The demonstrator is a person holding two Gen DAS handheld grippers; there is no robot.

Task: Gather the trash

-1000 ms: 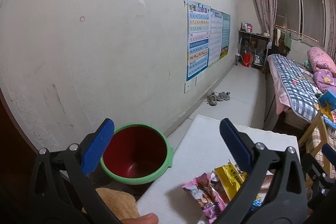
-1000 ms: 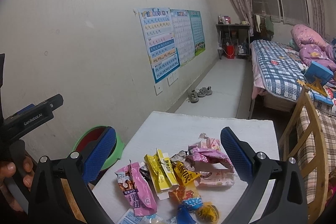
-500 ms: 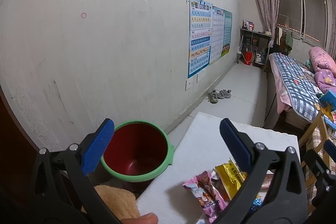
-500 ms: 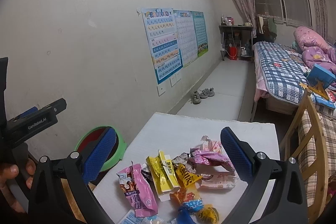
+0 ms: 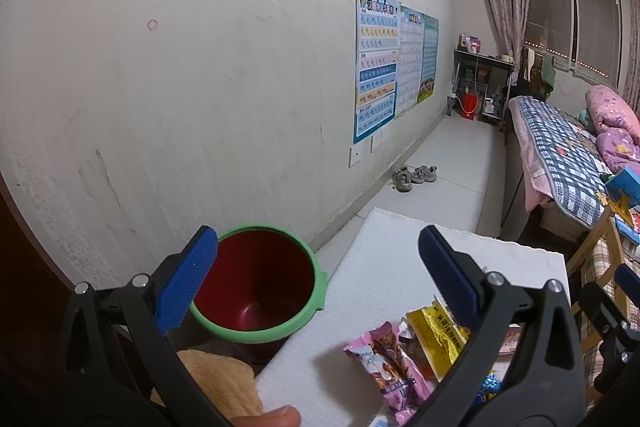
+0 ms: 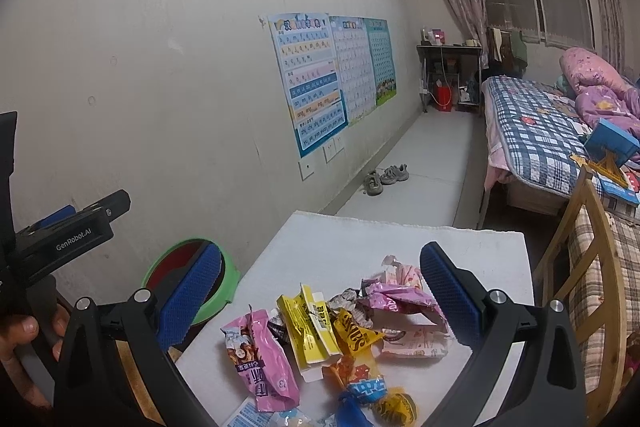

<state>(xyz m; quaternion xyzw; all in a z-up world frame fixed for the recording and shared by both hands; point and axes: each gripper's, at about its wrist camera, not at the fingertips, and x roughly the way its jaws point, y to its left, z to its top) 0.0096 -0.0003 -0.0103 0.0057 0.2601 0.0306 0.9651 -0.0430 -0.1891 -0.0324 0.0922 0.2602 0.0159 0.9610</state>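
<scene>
A pile of snack wrappers [image 6: 340, 335] lies on the near part of a white table [image 6: 400, 239]: a pink packet [image 6: 260, 359], a yellow packet [image 6: 312, 327], pink torn wrappers and a blue one. The pink packet [image 5: 386, 363] and yellow packet [image 5: 436, 331] also show in the left wrist view. A red bin with a green rim [image 5: 256, 287] stands left of the table, empty inside. My left gripper [image 5: 316, 279] is open, above the bin and the table's left edge. My right gripper [image 6: 320, 287] is open and empty above the pile.
A plastered wall with posters [image 6: 312, 79] runs along the left. A wooden chair [image 6: 588, 267] stands right of the table, a bed [image 6: 536, 131] beyond it. Shoes [image 6: 384, 179] lie on the floor. An orange cloth [image 5: 224, 379] lies below the bin.
Both grippers have drifted only slightly; the views shifted a little. Both stay open and nothing was picked up.
</scene>
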